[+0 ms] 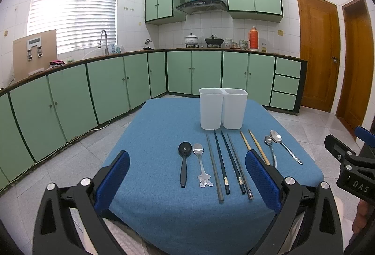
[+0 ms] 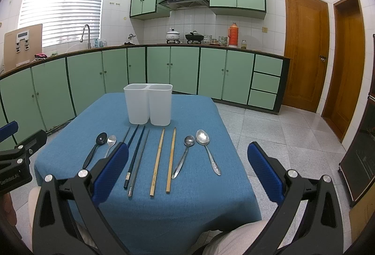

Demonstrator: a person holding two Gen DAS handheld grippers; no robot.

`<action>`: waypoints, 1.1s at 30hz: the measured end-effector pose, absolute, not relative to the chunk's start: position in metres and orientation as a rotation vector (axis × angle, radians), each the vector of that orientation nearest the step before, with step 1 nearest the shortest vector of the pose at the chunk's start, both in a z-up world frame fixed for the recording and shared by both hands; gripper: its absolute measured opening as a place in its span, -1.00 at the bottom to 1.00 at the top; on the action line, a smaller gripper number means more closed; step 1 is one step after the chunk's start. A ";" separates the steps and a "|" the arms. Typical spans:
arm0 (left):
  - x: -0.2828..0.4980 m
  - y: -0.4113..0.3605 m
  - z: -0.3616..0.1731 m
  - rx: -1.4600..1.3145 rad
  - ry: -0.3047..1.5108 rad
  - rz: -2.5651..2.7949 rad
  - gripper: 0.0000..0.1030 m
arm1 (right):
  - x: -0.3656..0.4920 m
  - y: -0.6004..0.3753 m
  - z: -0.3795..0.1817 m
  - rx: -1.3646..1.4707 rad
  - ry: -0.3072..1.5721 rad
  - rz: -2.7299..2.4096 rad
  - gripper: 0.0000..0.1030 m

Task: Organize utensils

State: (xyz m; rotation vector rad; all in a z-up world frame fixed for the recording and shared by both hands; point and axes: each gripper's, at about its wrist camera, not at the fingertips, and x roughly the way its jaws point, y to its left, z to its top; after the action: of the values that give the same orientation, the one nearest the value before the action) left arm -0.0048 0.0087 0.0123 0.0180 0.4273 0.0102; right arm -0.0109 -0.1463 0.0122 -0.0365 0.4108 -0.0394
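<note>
Left wrist view: left tongs (image 1: 187, 175) spread wide, gripping nothing, low in the frame over the near edge of the surface (image 1: 145, 133), which wears a blue cloth.
Right wrist view: right tongs (image 2: 187, 173) also spread wide and bare, low in the frame over the near edge.
Utensils: one row across the middle of the frame, handles toward the viewer; black spoon (image 1: 184, 161) and small steel spoon (image 1: 201, 161) at left, grey and dark chopsticks (image 1: 221, 161) in the centre, wooden chopsticks (image 2: 164, 161) beside them, two steel spoons (image 2: 206, 149) at right.
Holder: white two-bin holder (image 1: 222, 108) upright behind the row, centre frame; both bins look empty.
Risk, thin pieces: chopsticks lie flat and close together, so a closing pad may roll one or drag its neighbour.
Risk, holder: it looks light; a utensil dropped in at a slant could tip it.
Risk, edges: the right-hand spoons lie near the right edge; a nudge could send them to the floor.
Open room: bare cloth at the left, and between the handles and the near edge; tiled floor all round.
</note>
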 end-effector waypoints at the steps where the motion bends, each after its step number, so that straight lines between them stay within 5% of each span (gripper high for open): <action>1: -0.004 0.008 0.012 0.018 0.427 0.010 0.88 | -0.011 -0.146 0.011 -0.036 0.412 -0.039 0.91; 25: 0.107 0.061 -0.035 0.002 0.629 0.091 0.87 | 0.068 -0.170 -0.014 -0.060 0.467 -0.158 0.90; 29: 0.150 0.060 -0.049 0.003 0.708 0.073 0.83 | 0.095 -0.173 -0.019 -0.063 0.493 -0.175 0.84; 33: 0.192 0.059 -0.068 0.000 0.799 0.061 0.71 | 0.120 -0.174 -0.029 -0.061 0.536 -0.177 0.57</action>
State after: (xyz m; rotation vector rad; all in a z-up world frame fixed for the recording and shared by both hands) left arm 0.1919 0.0587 -0.0680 -0.0003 0.7994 0.0606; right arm 0.1198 -0.1739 -0.0288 -0.0608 0.5360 -0.1765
